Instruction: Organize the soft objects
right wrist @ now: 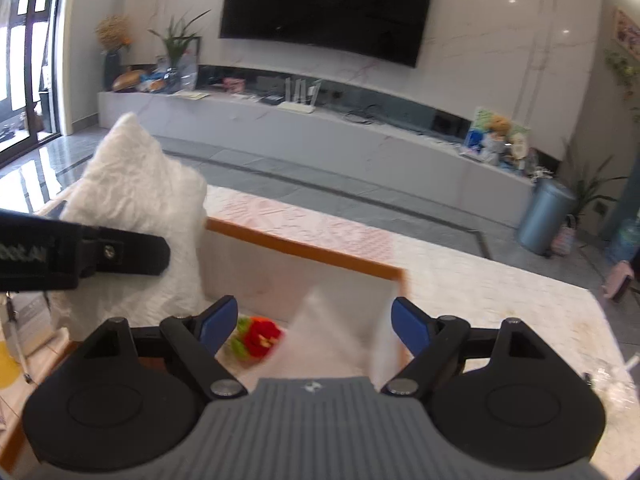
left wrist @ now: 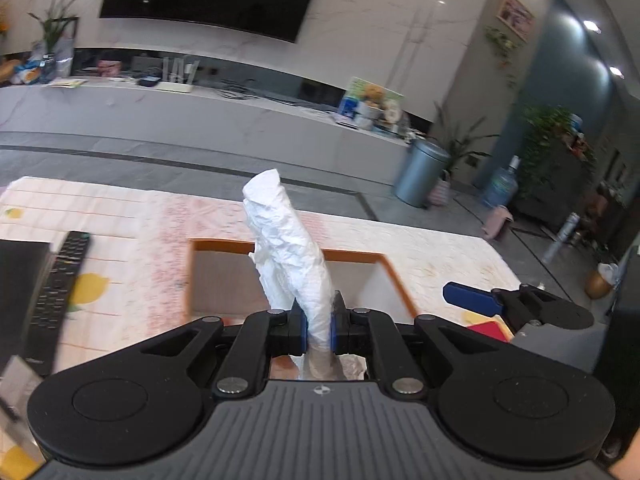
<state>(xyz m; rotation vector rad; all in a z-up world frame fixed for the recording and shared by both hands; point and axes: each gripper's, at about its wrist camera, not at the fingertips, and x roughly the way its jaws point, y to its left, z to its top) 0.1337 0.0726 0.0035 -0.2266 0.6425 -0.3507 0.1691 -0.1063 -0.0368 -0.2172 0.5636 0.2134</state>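
Note:
My left gripper (left wrist: 319, 326) is shut on a white crumpled cloth (left wrist: 288, 240) and holds it upright above an orange-rimmed box (left wrist: 354, 257). The same cloth (right wrist: 136, 196) shows at the left of the right wrist view, with the left gripper's finger (right wrist: 120, 256) across it. My right gripper (right wrist: 310, 326) is open over the box (right wrist: 304, 249). Below it lie a red and green soft toy (right wrist: 258, 338) and a pale translucent piece (right wrist: 320, 336) that is blurred. One finger of the right gripper (left wrist: 472, 300) shows at the right of the left wrist view.
The box stands on a table with a pink patterned cloth (left wrist: 120, 216). A black remote (left wrist: 60, 276) lies at the left. A red and yellow item (left wrist: 490, 328) sits under the right gripper. Beyond are a TV bench (right wrist: 320, 128) and a metal bin (right wrist: 546, 216).

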